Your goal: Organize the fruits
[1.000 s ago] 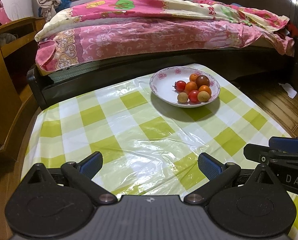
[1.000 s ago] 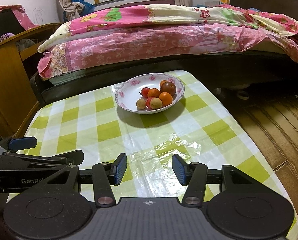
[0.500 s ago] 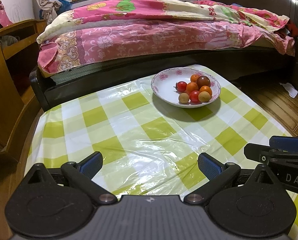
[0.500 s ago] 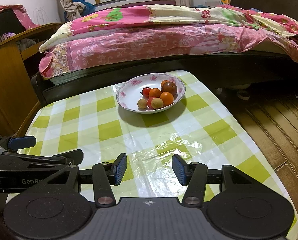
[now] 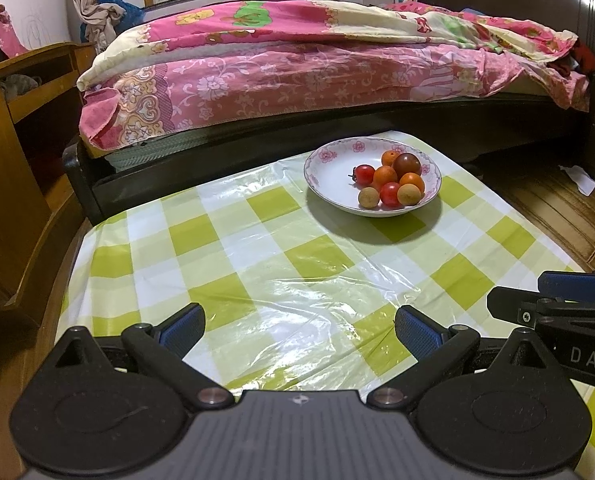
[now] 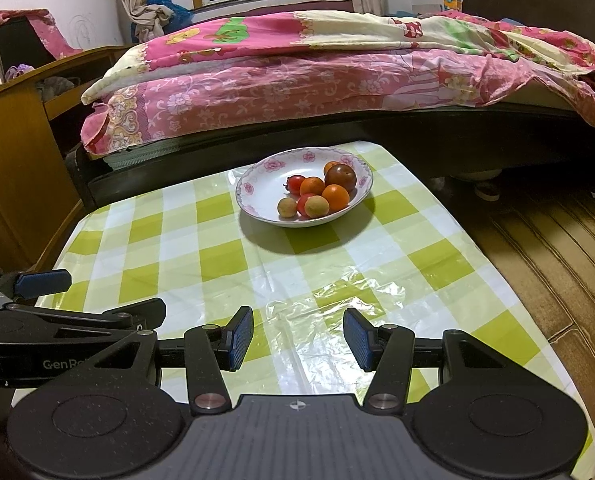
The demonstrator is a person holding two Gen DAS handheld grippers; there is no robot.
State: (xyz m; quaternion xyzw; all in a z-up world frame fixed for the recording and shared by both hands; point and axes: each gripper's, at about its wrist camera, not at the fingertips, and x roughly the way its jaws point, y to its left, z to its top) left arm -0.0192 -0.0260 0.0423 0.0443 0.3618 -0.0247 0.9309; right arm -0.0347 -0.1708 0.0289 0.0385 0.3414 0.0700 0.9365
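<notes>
A white flowered bowl (image 5: 329, 176) sits at the far side of the green-checked table and also shows in the right wrist view (image 6: 265, 188). It holds several small fruits: red tomatoes (image 5: 364, 174), oranges (image 5: 412, 182), a dark brown fruit (image 5: 407, 163) and tan longans (image 5: 368, 197). My left gripper (image 5: 299, 330) is open and empty over the near table edge. My right gripper (image 6: 298, 338) is open and empty, well short of the bowl. Each gripper shows at the edge of the other's view.
A bed with a pink floral quilt (image 5: 297, 80) runs behind the table. A wooden cabinet (image 5: 13, 128) stands at the left. Wooden floor (image 6: 557, 248) lies to the right of the table edge. The tablecloth (image 5: 257, 248) has a shiny plastic cover.
Both views have shifted slightly, and the bowl sits a little lower and further right in each. Both grippers stay open and empty.
</notes>
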